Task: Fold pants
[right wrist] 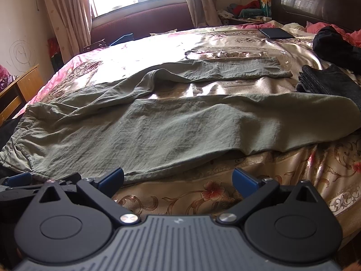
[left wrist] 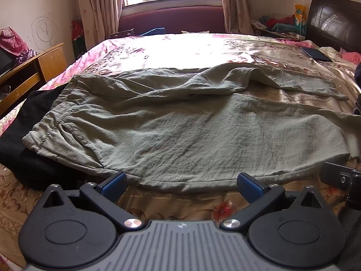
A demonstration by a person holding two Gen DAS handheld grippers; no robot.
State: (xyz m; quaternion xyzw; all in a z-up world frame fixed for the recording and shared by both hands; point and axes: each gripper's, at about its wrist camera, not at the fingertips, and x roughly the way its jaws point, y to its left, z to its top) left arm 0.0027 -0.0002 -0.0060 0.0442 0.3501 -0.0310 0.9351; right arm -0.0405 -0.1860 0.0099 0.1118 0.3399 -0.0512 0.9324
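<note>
Olive-green pants (left wrist: 180,131) lie spread across the bed, waistband at the left, both legs running to the right with a gap between them; the far leg is bunched near the crotch. They also show in the right wrist view (right wrist: 158,126). My left gripper (left wrist: 181,181) is open and empty, its blue fingertips (left wrist: 115,180) just at the near hem edge of the pants. My right gripper (right wrist: 178,178) is open and empty, at the near edge of the near leg, to the right of the left gripper (right wrist: 15,180).
The bed has a floral satin cover (right wrist: 248,192). A black garment (left wrist: 22,149) lies under the waistband at left. Dark folded clothes (right wrist: 327,81) and a dark flat rectangular object (right wrist: 276,33) lie at right. A wooden desk (left wrist: 29,72) stands left; a headboard (right wrist: 315,0) right.
</note>
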